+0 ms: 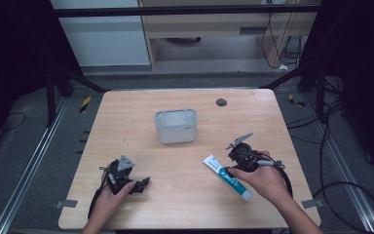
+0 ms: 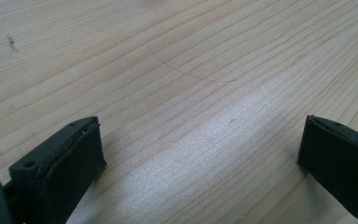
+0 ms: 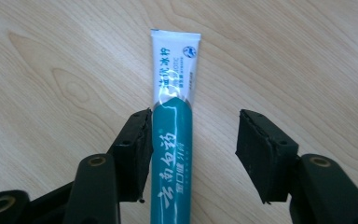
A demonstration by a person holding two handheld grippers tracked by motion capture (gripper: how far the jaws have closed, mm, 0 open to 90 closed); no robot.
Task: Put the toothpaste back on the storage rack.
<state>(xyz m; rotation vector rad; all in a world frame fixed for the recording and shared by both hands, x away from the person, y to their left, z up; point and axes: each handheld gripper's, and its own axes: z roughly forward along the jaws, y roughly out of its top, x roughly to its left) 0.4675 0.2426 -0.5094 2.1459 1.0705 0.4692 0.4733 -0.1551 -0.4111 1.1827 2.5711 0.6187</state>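
One grasp is in hand on the pale wooden counter [image 1: 175,165]: near the light grey plastic bin [image 1: 176,125], your right gripper [image 3: 192,140] straddles the teal-and-white toothpaste tube [image 3: 172,140] lying flat, half open, one pad touching, the other apart. Next, I judge, close squarely and lift binward; your left gripper [image 2: 200,154] rests wide open, empty.

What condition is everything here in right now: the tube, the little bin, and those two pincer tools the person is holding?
Toothpaste tube: lying flat on the table, between the right gripper's jaws; one pad touches its side, the other stands apart.
Bin: upright at mid-table, looks empty.
Right gripper: open, straddling the tube, not clamped.
Left gripper: open wide, low over bare wood, nothing between the jaws.
Table: bare wood with a faint scratch.
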